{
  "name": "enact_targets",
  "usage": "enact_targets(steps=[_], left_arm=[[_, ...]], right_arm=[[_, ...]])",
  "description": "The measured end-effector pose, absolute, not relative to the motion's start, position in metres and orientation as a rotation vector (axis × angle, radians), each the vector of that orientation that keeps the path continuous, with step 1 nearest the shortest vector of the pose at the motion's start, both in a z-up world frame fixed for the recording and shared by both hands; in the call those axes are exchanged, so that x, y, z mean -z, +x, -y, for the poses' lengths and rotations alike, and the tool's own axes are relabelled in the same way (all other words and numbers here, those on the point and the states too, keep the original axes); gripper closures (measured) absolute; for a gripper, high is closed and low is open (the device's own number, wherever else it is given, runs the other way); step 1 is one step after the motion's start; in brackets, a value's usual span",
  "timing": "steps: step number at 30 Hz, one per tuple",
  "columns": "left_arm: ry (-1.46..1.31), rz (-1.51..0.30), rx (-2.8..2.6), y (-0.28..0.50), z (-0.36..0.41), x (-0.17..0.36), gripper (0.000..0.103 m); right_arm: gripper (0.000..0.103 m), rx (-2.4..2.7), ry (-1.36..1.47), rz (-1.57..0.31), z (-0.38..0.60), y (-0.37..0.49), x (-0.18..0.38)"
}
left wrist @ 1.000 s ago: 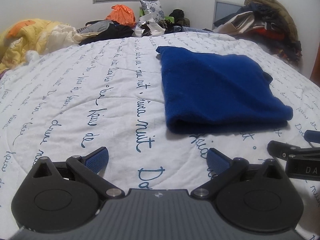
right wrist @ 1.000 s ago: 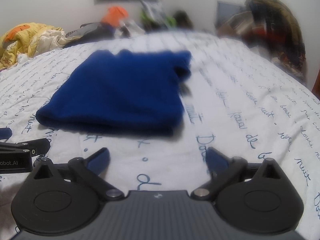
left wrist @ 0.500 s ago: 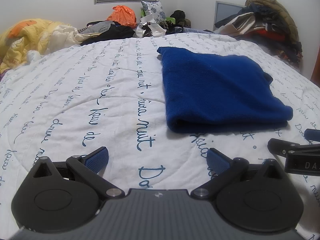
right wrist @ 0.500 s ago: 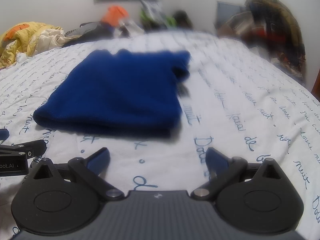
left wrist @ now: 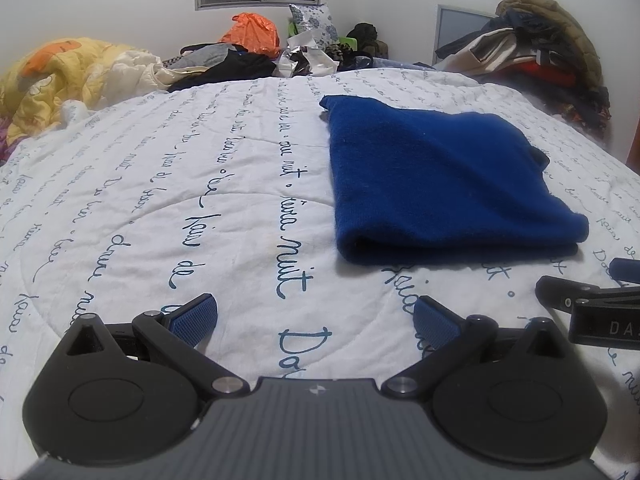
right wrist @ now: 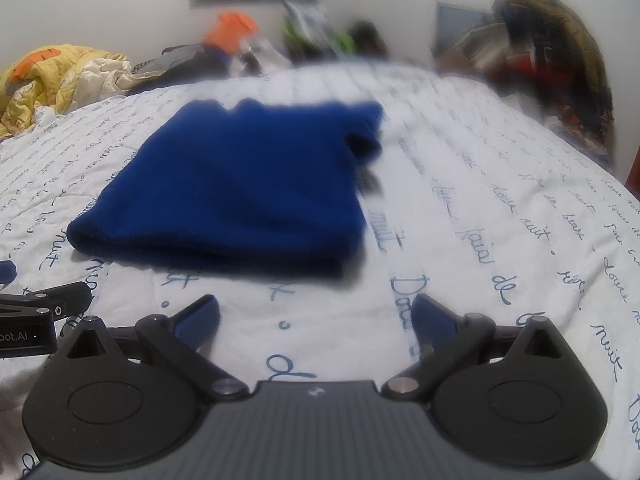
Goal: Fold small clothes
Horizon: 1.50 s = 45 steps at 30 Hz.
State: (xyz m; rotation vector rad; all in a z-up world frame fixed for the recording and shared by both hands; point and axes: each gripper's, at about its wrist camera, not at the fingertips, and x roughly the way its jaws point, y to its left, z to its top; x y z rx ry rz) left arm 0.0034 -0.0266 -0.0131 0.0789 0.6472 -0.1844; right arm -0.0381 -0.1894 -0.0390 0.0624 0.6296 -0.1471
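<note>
Blue garment lies folded flat on bed. Left tongs and right tongs near its front edge, both spread wide, empty. Fold looks finished; little left.

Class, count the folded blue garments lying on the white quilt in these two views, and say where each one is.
1. The folded blue garment lies flat on the white quilt, ahead of both open grippers, nearest edge a rounded fold. The far clothes piles could hide others.
</note>
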Motion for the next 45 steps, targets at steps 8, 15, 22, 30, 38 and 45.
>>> enact_targets(steps=[8,15,22,30,38,45], left_arm=[[0.077,-0.647,0.182,0.0036,0.0268,0.013,0.0],[0.073,-0.647,0.178,0.0038,0.0264,0.0129,0.0],[0.072,-0.647,0.177,0.0036,0.0264,0.0129,0.0],[0.071,-0.648,0.177,0.0038,0.0264,0.0129,0.0],[0.071,-0.648,0.177,0.0038,0.0265,0.0129,0.0],[0.07,-0.648,0.176,0.004,0.0264,0.0128,0.0]], right_arm=[[0.0,0.145,0.067,-0.626,0.189,-0.0375,0.0391],[0.0,0.141,0.066,-0.627,0.1895,-0.0375,0.0387],[0.0,0.137,0.067,-0.627,0.1911,-0.036,0.0389],[0.0,0.137,0.067,-0.627,0.1912,-0.036,0.039],[0.0,0.137,0.067,-0.627,0.1912,-0.036,0.0389],[0.0,0.137,0.067,-0.627,0.1911,-0.0361,0.039]])
